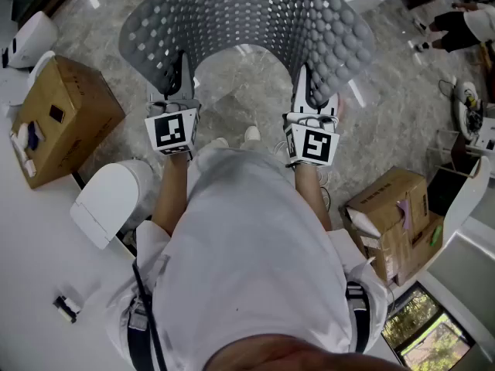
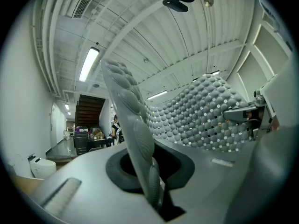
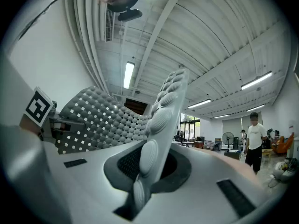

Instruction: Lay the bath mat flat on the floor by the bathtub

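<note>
Both tools, the left gripper (image 1: 183, 79) and the right gripper (image 1: 302, 87), were pinched on the near edge of the grey bath mat (image 1: 247, 10), held arched above the floor (image 1: 240, 83); it looked light, floppy and rubbery, best gripped near its corners

The bath mat (image 1: 247, 14) looks like matt, bumpy, perforated rubbery plastic, and the floor (image 1: 402, 114) like glossy veined stone.
</note>
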Available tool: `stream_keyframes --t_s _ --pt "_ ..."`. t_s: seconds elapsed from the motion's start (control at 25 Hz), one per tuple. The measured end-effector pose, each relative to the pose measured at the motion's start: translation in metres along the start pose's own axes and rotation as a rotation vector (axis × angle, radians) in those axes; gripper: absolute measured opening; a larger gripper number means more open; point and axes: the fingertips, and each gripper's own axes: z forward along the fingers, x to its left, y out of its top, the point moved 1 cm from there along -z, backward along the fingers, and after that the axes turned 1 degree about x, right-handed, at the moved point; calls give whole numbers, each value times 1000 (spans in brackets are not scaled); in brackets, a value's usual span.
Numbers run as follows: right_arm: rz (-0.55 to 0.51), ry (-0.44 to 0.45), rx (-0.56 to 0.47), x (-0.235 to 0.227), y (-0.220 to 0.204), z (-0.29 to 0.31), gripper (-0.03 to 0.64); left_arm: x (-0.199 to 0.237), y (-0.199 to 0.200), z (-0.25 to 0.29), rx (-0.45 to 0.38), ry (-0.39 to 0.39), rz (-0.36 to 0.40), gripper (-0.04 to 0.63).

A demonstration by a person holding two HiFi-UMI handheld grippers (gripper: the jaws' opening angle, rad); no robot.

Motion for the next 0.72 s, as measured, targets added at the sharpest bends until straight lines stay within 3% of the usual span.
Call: stream_keyframes --t_s 0.16,0.72 --pt "-12 2 10 -17 -4 -4 20 -18 4 7 -8 -10 -8 14" --pt "-27 -12 72 7 -12 -4 20 4 -11 3 9 -62 -19 14"
